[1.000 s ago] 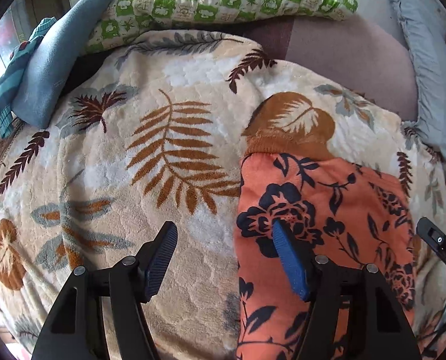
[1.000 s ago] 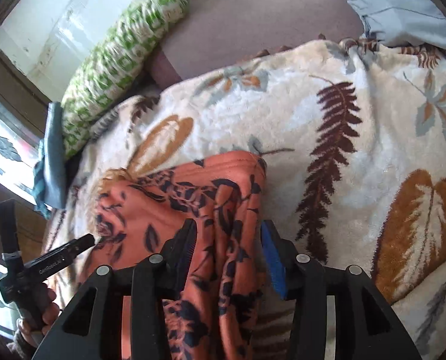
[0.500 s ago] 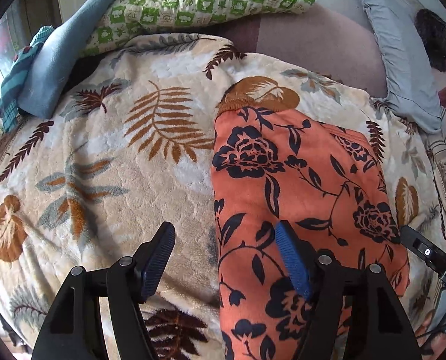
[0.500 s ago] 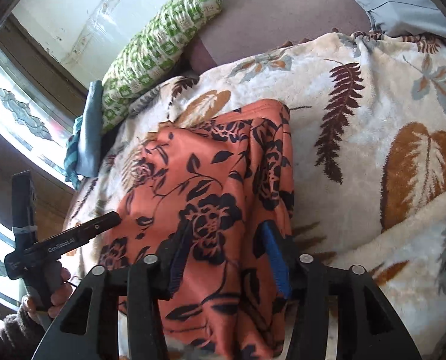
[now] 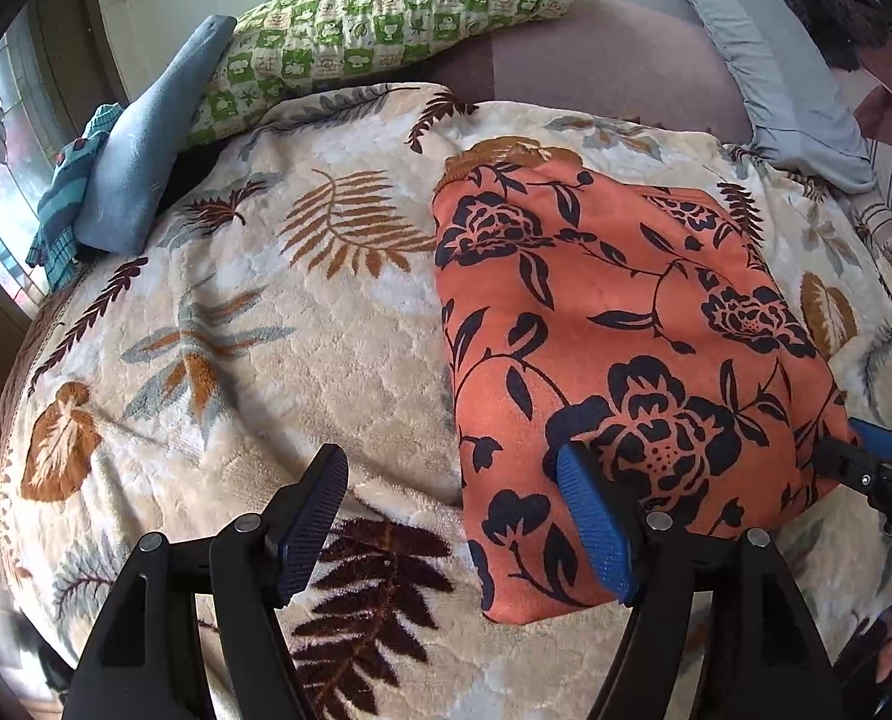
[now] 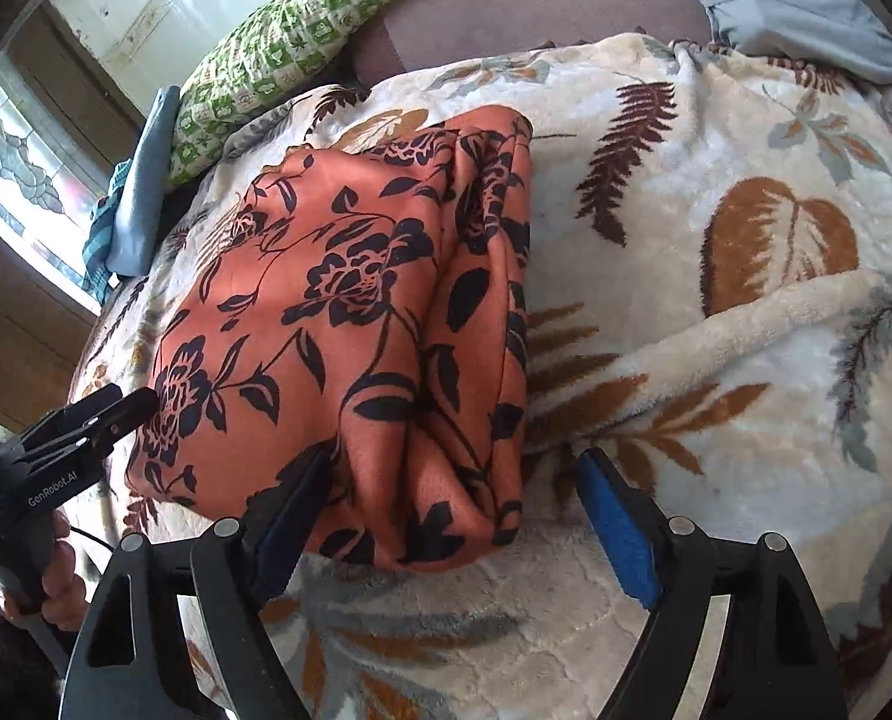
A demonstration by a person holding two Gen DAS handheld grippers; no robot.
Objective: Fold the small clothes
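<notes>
Both grippers sit at the near edge of the blanket (image 5: 338, 360) with fingers spread wide, holding nothing. The left gripper (image 5: 454, 519) has its right finger over the orange floral garment (image 5: 613, 324); the right gripper (image 6: 463, 510) straddles its near right corner. The garment lies folded mid-blanket. At the far edge are a green checked pillow (image 5: 386, 18) and blue cloth (image 5: 146, 144).

I see a cream leaf-print blanket (image 5: 338, 360) spread over the bed. At its far edge lies a green checked pillow (image 5: 386, 30). A folded blue cloth (image 5: 146, 144) leans against that pillow, beside a teal striped cloth (image 5: 65, 198). A grey pillow (image 5: 769, 60) lies far right.
</notes>
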